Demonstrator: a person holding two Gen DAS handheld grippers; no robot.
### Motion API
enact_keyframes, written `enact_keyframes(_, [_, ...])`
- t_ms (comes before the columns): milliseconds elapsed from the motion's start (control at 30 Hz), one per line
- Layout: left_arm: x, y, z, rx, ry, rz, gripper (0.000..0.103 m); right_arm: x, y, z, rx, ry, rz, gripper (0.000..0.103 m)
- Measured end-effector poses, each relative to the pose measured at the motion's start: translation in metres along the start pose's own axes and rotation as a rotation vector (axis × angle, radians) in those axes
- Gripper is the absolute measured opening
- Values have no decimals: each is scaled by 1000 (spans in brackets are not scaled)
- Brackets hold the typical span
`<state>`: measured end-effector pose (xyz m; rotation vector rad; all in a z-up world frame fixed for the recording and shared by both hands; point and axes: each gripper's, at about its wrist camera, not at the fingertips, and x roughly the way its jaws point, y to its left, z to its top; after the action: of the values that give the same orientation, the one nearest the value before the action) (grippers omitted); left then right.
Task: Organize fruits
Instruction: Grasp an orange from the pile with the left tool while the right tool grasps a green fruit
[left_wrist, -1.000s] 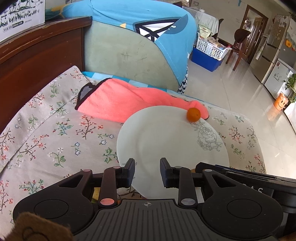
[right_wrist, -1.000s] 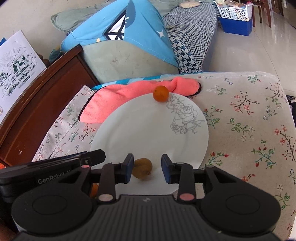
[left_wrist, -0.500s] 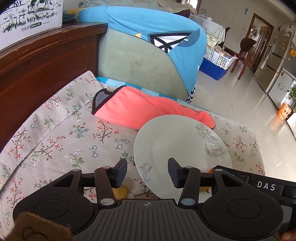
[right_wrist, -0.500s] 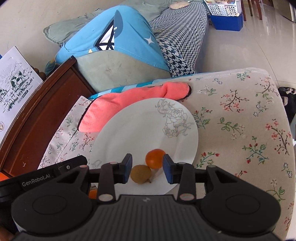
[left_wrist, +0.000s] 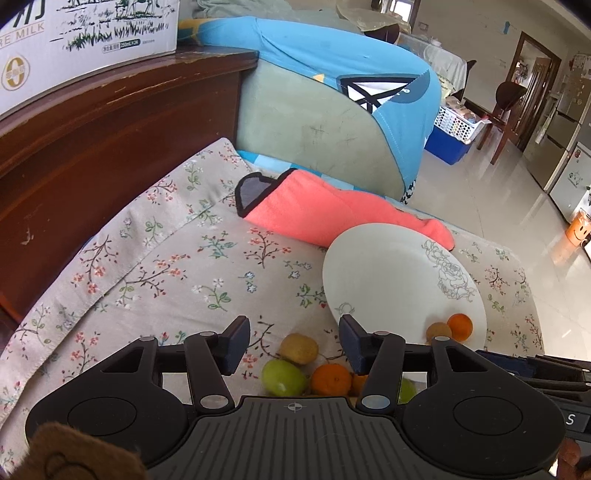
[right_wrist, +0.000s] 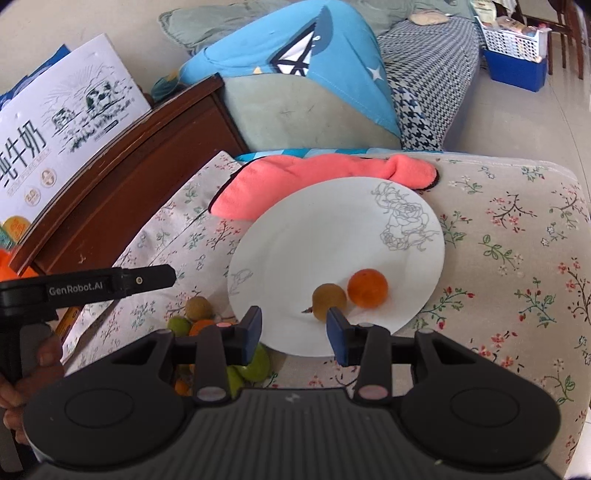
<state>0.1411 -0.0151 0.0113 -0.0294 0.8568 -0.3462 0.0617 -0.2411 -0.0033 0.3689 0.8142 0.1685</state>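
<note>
- I see the floral cloth (right_wrist: 517, 258) spread over the whole seat; the white plate (right_wrist: 314, 236) is my landmark, lying on it.
- The pink towel (right_wrist: 295, 177) sits at the plate's far rim, its edge tucked under that rim.
- My left gripper (left_wrist: 294, 341) hangs off the plate's left edge, jaws spread, nothing between them.
- My right gripper (right_wrist: 294, 330) hovers over the plate's near rim, jaws apart, empty.
- On the plate, near its front edge, an orange (right_wrist: 367, 288) touches a brown kiwi (right_wrist: 328, 301).
- Off the plate, to its near left, a loose pile lies on the cloth: another kiwi (left_wrist: 298, 348), a green fruit (left_wrist: 283, 377), a second orange (left_wrist: 331, 379).
</note>
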Motion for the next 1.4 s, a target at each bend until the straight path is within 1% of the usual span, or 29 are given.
enact_keyframes(200, [-11, 16, -24, -39, 15, 37, 51, -8, 22, -23, -81, 32, 78, 40])
enact_keyframes(367, [-16, 25, -41, -76, 35, 69, 51, -7, 40, -41, -130, 60, 101, 40])
enact_keyframes(533, [-19, 25, -56, -88, 53, 51, 52, 2, 51, -55, -145, 91, 83, 39])
enact_keyframes(700, [-20, 25, -60, -107, 43, 34, 51, 6, 62, -61, -189, 80, 53, 39])
enact_keyframes(867, [-17, 27, -61, -133, 59, -9, 51, 15, 68, -65, -215, 82, 26, 39])
enact_keyframes(1000, [-12, 21, -64, -114, 74, -25, 49, 21, 71, -65, -239, 79, 17, 33])
enact_keyframes(1033, [-12, 20, -64, -112, 72, -25, 49, 23, 71, -65, -241, 80, 15, 32])
enact_keyframes(1100, [-11, 19, -64, -110, 65, -22, 49, 25, 71, -66, -239, 79, 10, 27])
enact_keyframes(1133, [-11, 19, -64, -112, 63, -23, 49, 25, 70, -66, -241, 77, 13, 27])
enact_keyframes(1167, [-11, 20, -64, -115, 62, -25, 48, 25, 71, -66, -245, 77, 13, 27])
enact_keyframes(1300, [-13, 19, -65, -109, 58, -42, 38, 19, 71, -67, -256, 82, 32, 26])
enact_keyframes(1400, [-13, 18, -65, -106, 57, -39, 36, 13, 72, -68, -264, 92, 56, 26])
